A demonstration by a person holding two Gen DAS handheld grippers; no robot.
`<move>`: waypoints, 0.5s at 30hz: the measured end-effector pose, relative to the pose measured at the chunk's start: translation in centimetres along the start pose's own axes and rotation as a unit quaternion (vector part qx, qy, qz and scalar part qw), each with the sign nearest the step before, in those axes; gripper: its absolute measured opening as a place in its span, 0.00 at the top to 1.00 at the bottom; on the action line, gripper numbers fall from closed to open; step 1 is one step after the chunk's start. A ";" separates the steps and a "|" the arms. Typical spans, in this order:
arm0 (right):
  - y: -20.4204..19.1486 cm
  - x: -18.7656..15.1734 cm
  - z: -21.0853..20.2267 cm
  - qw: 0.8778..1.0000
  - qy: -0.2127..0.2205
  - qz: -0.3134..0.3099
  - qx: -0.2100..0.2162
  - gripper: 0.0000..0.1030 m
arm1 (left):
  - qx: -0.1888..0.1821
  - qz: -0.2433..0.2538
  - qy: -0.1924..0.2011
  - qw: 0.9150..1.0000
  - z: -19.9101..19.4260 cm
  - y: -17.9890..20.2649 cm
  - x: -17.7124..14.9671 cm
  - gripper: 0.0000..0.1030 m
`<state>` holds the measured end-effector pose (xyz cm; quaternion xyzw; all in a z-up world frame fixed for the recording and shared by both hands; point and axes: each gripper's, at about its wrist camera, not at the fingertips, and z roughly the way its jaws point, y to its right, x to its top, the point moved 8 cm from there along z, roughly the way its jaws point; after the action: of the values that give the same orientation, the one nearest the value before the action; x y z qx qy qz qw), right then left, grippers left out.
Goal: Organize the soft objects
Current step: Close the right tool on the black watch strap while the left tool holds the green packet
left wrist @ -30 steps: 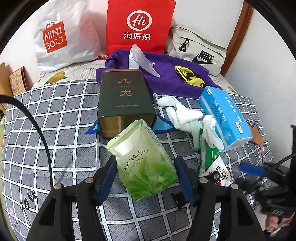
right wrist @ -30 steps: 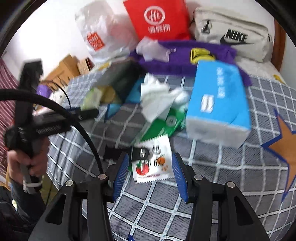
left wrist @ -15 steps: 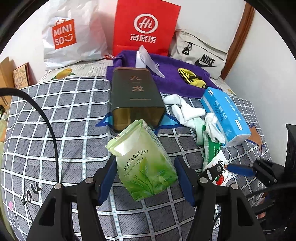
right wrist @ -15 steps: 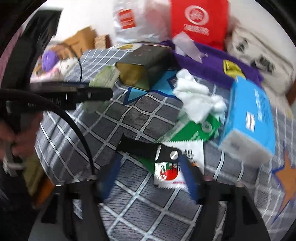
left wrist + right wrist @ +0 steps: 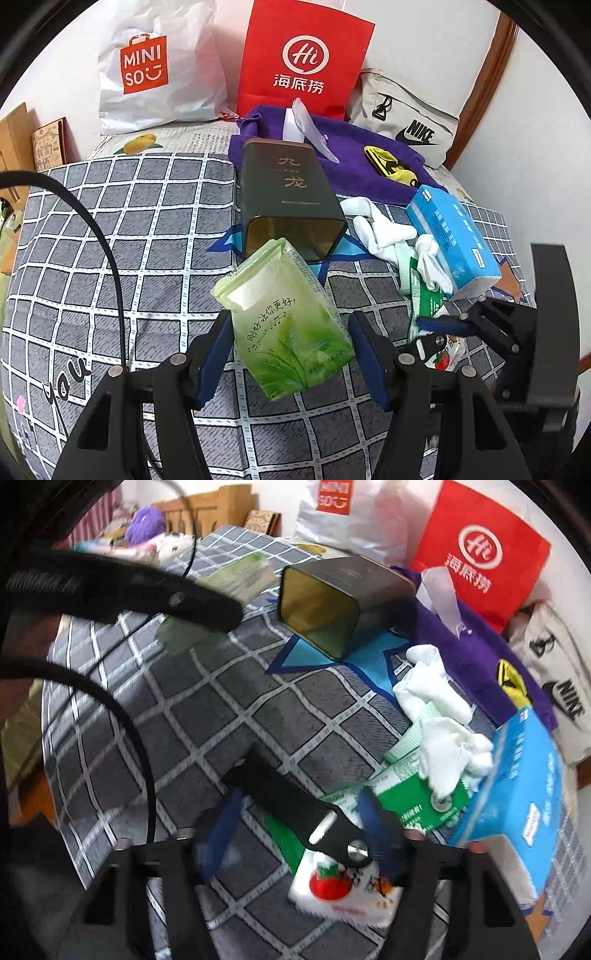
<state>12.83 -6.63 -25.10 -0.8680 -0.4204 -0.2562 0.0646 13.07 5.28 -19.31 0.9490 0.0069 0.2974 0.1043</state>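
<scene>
Rumpled checked bedding (image 5: 122, 229) gives us a soft, uneven bed: our left tool (image 5: 291, 354) clamps a glossy, squashy green tissue pack (image 5: 286, 317) that could slip, while our right tool (image 5: 299, 830), its jaws just closing, straddles a black strap (image 5: 295, 805) and could snag the crinkly tomato sachet (image 5: 343, 890) instead.

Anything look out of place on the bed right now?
The dark tin lies tipped on its side, open mouth facing the green tea pouch. White socks sprawl loose against the blue tissue pack, over a green packet.
</scene>
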 end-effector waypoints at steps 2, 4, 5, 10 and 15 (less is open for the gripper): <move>0.3 0.2 -0.1 1.000 0.000 0.007 0.004 0.62 | 0.001 0.000 0.000 1.000 0.0 0.0 -0.1 0.41; 0.8 0.4 -0.2 1.000 -0.002 0.015 0.001 0.77 | 0.000 0.001 0.000 1.000 0.0 0.0 -0.1 0.41; 1.1 0.5 -0.1 1.000 -0.005 0.023 -0.006 0.82 | 0.000 0.000 0.000 1.000 0.0 -0.1 -0.1 0.41; 1.8 0.8 -0.3 0.999 -0.016 0.045 0.019 0.83 | -0.005 -0.003 0.002 1.000 -0.2 -0.2 -0.1 0.41; -0.2 0.6 -0.3 1.000 -0.020 -0.020 0.011 0.56 | -0.011 0.001 0.004 1.000 -0.4 0.0 -0.2 0.41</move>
<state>12.83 -6.15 -24.52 -0.8635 -0.4420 -0.2352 0.0604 12.65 5.34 -19.14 0.9467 0.0032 0.3013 0.1143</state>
